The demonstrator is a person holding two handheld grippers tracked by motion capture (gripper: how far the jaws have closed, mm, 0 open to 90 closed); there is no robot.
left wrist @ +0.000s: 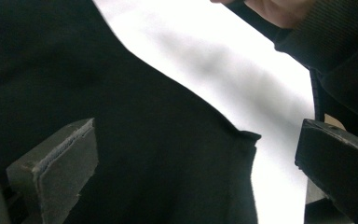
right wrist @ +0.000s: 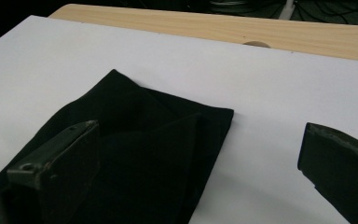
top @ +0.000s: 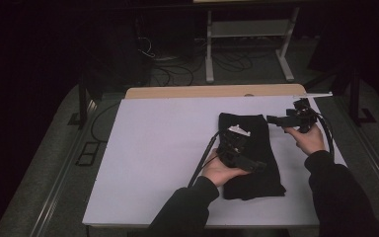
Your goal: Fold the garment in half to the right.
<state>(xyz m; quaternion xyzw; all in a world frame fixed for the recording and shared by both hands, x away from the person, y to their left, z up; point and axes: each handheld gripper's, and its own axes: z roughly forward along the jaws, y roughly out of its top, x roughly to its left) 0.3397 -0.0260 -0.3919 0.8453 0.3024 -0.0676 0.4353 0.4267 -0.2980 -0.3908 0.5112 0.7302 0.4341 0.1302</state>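
White sheet covers the table, and dark floor lies around it. On the near right part of the table lies a folded black cloth, flat. Over its near half hovers the left claw, jaws wide with nothing between them. Farther right, just beside the cloth's far corner, the right claw is also wide and holds nothing.
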